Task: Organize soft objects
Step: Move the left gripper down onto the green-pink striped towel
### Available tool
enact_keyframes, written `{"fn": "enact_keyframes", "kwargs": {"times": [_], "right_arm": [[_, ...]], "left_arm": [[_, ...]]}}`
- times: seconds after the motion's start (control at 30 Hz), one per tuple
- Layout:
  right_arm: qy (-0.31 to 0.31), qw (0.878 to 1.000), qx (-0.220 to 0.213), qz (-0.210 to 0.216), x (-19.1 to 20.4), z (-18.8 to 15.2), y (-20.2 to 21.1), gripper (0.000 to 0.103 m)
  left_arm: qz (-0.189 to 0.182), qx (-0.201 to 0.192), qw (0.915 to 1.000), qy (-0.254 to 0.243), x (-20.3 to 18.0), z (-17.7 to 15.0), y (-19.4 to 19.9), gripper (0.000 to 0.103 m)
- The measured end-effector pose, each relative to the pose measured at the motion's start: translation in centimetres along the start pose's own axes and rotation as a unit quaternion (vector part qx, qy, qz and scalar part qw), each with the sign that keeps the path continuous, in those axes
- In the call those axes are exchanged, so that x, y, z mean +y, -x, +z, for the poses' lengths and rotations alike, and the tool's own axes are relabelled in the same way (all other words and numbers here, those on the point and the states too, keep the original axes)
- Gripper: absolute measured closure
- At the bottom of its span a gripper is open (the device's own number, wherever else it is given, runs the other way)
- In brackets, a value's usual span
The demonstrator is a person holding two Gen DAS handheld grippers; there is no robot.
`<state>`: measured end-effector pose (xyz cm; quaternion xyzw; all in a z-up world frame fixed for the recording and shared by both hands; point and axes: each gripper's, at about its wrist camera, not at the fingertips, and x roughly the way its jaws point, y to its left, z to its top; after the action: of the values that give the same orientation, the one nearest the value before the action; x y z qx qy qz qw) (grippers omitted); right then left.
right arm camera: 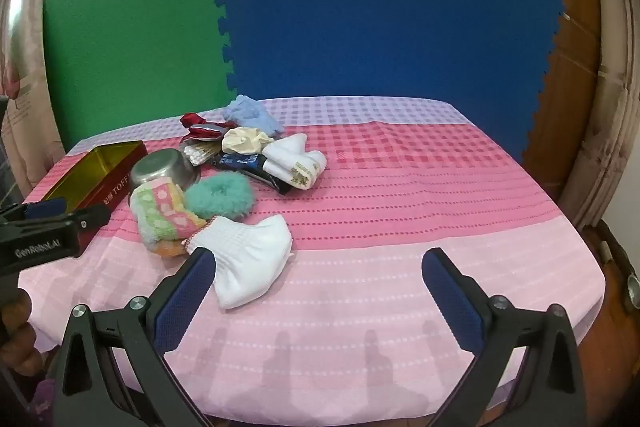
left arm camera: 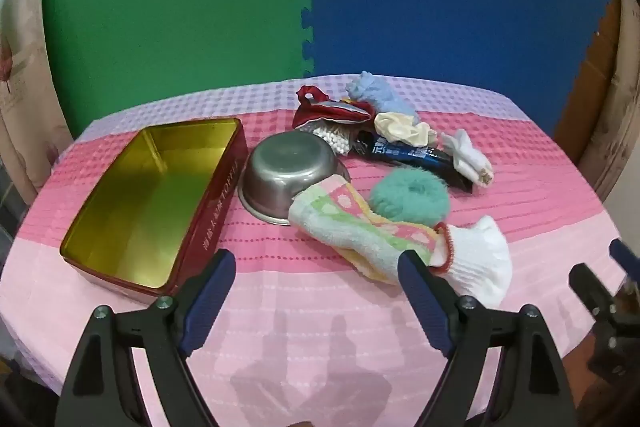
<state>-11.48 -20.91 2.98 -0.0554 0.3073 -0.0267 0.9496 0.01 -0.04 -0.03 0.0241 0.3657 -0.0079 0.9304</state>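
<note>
1. Left wrist view.
   - Left claw (left arm camera: 316,283): jaws spread wide, nothing between the pads; it hangs over bare bench (left arm camera: 320,347), near edge.
   - Tin (left arm camera: 132,203): red outside, gold inside, lid off and empty; left side. Likely the place for the soft goods.
   - Bowl (left arm camera: 286,171): steel, rigid; just right of the tin, its near rim under the towel.
   - Towel (left arm camera: 352,223): rolled terry, pink and green; light and limp by the look of it. Take it across the middle of the roll so the ends do not trail.
   - White sock (left arm camera: 476,259): red-trimmed cuff, touching the towel's right end; soft, will fold. Pinch at the bunched cuff.
   - Teal puff (left arm camera: 408,197): fluffy, just behind the towel; will likely squash, so grip deep across the body.
   - Far heap: red cloth (left arm camera: 332,111), blue cloth (left arm camera: 380,95), cream scrunchie (left arm camera: 400,129), folded socks (left arm camera: 468,153), dark packet (left arm camera: 416,157).

2. Right wrist view.
   - Right claw (right arm camera: 318,273): fully spread, empty; near edge, right of the goods.
   - White sock (right arm camera: 248,259): nearest item, beside the claw's left finger (right arm camera: 182,301).
   - Towel (right arm camera: 160,213) and puff (right arm camera: 220,197): behind it, touching each other.
</note>
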Motion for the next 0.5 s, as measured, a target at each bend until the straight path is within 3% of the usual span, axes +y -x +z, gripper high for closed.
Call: {"fn": "enact_keyframes", "kwargs": {"times": [0.2, 0.5], "right_arm": [[-0.007, 1.000, 0.005, 0.004, 0.0, -0.1, -0.3, 0.000], [-0.021, 1.000, 0.007, 0.006, -1.1, 0.0, -0.4, 0.000]], "left_arm": [[0.016, 0.006, 0.9998, -0.007, -2.2, -1.6, 0.1, 0.017], [-0.045, 0.078, 0.9945, 0.054, -0.1, 0.1, -2.9, 0.017]]}}
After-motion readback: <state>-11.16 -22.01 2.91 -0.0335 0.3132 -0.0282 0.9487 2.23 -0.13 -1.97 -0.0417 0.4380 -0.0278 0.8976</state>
